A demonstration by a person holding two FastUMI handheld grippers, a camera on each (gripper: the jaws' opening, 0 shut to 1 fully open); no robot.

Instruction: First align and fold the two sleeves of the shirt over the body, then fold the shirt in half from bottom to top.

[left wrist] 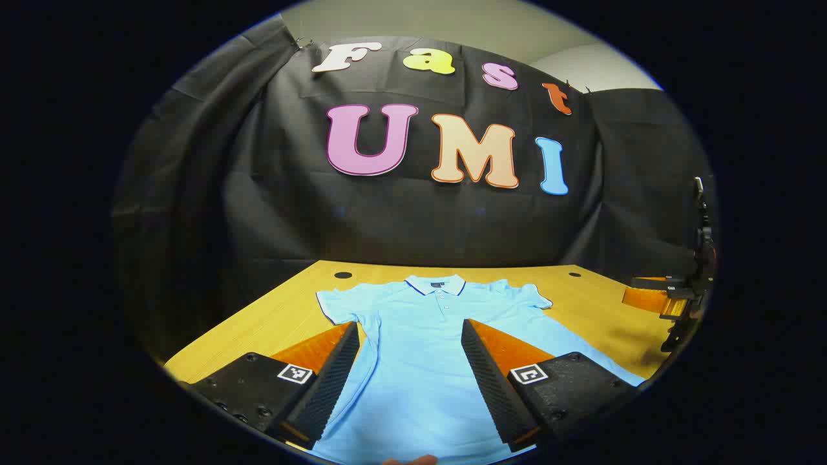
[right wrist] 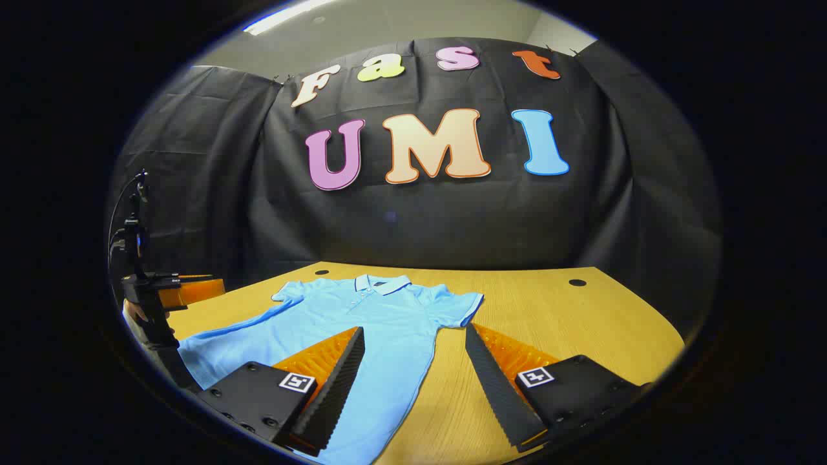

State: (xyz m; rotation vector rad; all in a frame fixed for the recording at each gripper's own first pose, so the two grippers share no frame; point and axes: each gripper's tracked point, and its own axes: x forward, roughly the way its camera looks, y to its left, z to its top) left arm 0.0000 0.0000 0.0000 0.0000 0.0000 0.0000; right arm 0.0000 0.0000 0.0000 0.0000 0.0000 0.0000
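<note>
The light blue polo shirt [left wrist: 420, 336] lay flat and face up on the wooden table [right wrist: 568, 323], collar [left wrist: 435, 285] toward the black cloth wall, both short sleeves spread out to the sides. It looked thin, soft and limp, likely to sag and crease when lifted, so each sleeve [right wrist: 460, 309] seemed best pinched at its cuff edge. The left gripper [left wrist: 410, 361] hovered over the shirt's lower body, jaws wide apart, holding nothing. The right gripper [right wrist: 413, 368] hung above the shirt's side hem, equally spread and empty.
</note>
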